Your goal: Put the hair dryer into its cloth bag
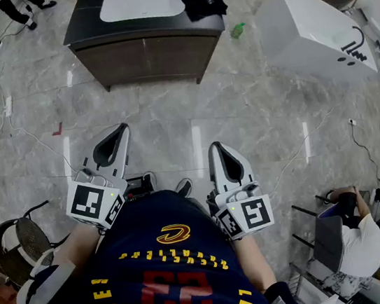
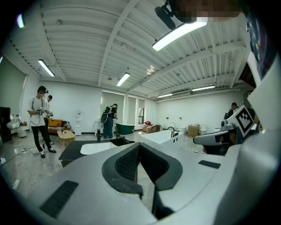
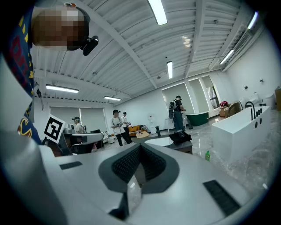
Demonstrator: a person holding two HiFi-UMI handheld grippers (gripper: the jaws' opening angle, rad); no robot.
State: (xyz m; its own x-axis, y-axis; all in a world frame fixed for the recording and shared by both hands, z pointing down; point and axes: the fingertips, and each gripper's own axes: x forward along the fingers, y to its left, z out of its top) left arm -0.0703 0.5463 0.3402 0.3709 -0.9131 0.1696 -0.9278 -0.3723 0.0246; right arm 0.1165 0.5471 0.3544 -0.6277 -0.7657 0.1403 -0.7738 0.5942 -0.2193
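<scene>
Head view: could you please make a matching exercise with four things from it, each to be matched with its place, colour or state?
Column one:
1. green bottle
2. bathtub
3. sink cabinet
4. left gripper

Column two:
a. fingers shut, nothing between them
b. white, at the upper right
c. on the floor, between the sink cabinet and the bathtub
d. dark, with a white basin in its top

Pairs: 1-c, 2-b, 3-d, 4-a.
</scene>
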